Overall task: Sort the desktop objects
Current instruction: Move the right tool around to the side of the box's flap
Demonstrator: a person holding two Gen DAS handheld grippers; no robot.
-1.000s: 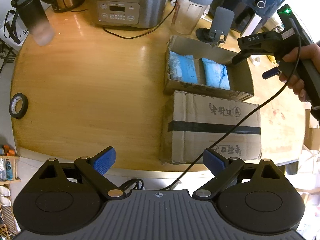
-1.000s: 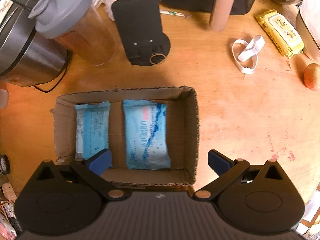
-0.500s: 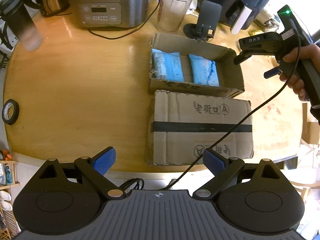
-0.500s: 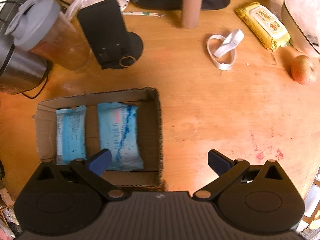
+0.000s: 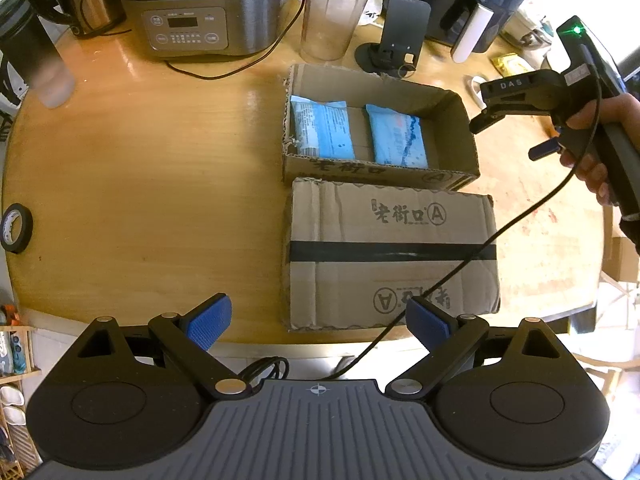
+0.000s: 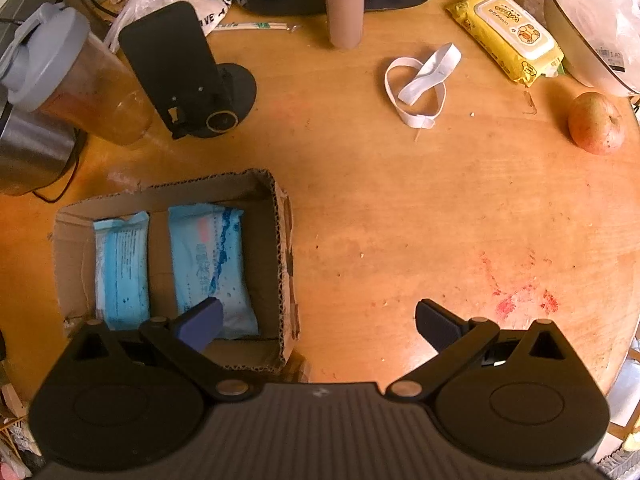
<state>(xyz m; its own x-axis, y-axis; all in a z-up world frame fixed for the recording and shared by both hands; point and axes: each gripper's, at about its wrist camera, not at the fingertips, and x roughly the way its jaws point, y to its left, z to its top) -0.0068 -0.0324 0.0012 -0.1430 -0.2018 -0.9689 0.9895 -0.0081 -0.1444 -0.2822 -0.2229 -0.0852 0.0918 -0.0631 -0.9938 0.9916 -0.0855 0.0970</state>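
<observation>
- Two blue packets (image 6: 212,264) lie flat, side by side, in the open carton (image 6: 280,264); the closed taped carton (image 5: 392,252) sits just beside it.
- We judge the yellow wipes pack (image 6: 506,34), at the table's (image 6: 400,220) far edge, light, soft and slick; grip across its short sides.
- Left gripper (image 5: 318,322) and right gripper (image 6: 318,322): jaws apart, empty.
</observation>
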